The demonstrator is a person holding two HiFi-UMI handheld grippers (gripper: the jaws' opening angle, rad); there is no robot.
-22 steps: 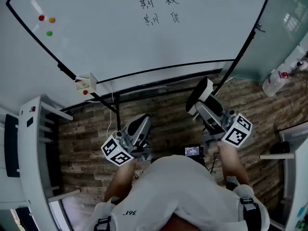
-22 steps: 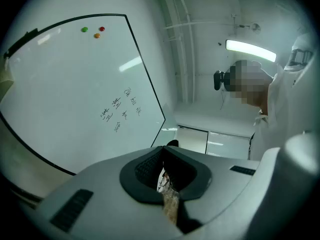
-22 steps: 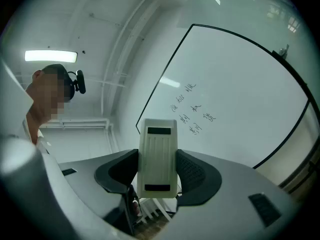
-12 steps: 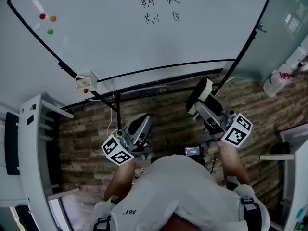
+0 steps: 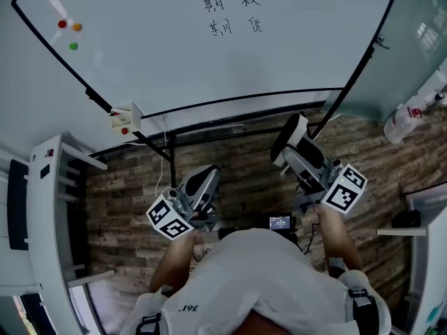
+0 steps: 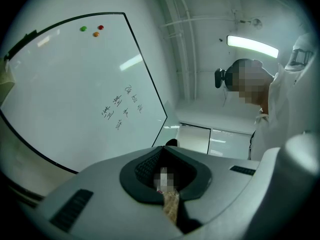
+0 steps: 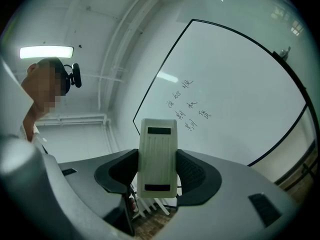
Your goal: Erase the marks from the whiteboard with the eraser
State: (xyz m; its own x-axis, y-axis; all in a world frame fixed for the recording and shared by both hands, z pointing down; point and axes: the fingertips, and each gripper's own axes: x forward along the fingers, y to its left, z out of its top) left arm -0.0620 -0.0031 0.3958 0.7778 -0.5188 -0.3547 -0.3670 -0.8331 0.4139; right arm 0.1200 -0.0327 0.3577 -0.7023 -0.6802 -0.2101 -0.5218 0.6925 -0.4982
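1. The grey left gripper (image 5: pixel 208 176), at 7 o'clock, has its jaws together on nothing. It hangs low, probably idle, since wiping needs only 1 tool.
2. The grey right gripper (image 5: pixel 299 158), at 4 o'clock, clamps the white ribbed plastic eraser (image 7: pixel 158 156) upright, likely so its face can meet the board.
3. The black-framed whiteboard (image 5: pixel 154 68) stands at 12 o'clock, well apart from both grippers. Its black handwritten marks (image 5: pixel 230 14) are not yet wiped.

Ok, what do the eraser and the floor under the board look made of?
The eraser: likely moulded plastic, off-white, matte, with ribbed grooves on its back. The floor: looks like wood planks or wood-look laminate, brown, with grain and staggered joints; cannot tell which.
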